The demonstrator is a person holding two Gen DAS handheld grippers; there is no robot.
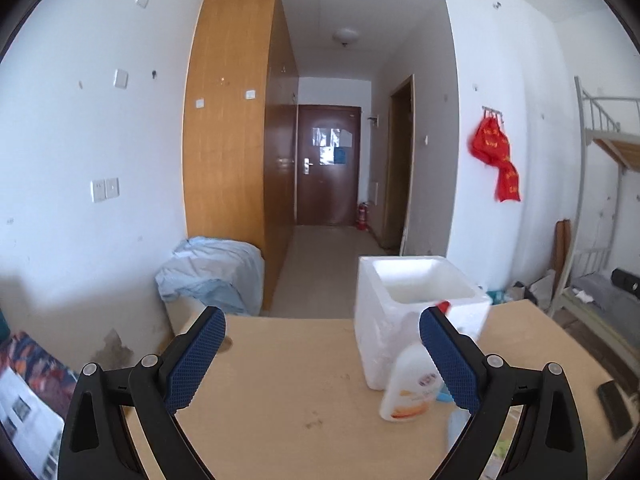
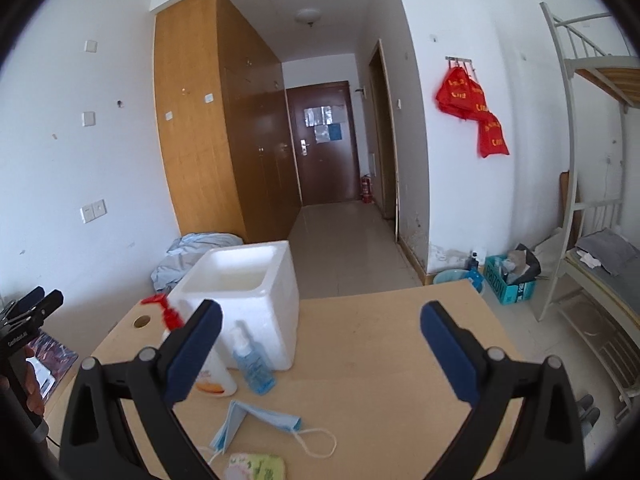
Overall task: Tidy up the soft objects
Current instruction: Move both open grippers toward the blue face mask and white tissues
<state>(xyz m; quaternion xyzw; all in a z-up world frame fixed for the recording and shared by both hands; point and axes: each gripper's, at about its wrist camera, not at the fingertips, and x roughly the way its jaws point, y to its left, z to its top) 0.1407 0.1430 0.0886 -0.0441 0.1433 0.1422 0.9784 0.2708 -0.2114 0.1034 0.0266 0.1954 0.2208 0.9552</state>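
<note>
Cut off by the bottom edge: yellow-green cloth [image 2: 256,466]; half hidden behind gripper fingers: white bottle [image 1: 412,384], red-capped spray bottle [image 2: 188,344]; blurred beyond telling: items at table's right edge [image 1: 614,408].

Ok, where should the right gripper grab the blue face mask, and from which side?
Take the blue face mask by its raised folded edge, coming down from above with the right gripper. The mask lies nearly flat on the table, folded and tented, so that ridge gives the fingers something to pinch. Avoid the thin ear loop; it would likely slip.
</note>
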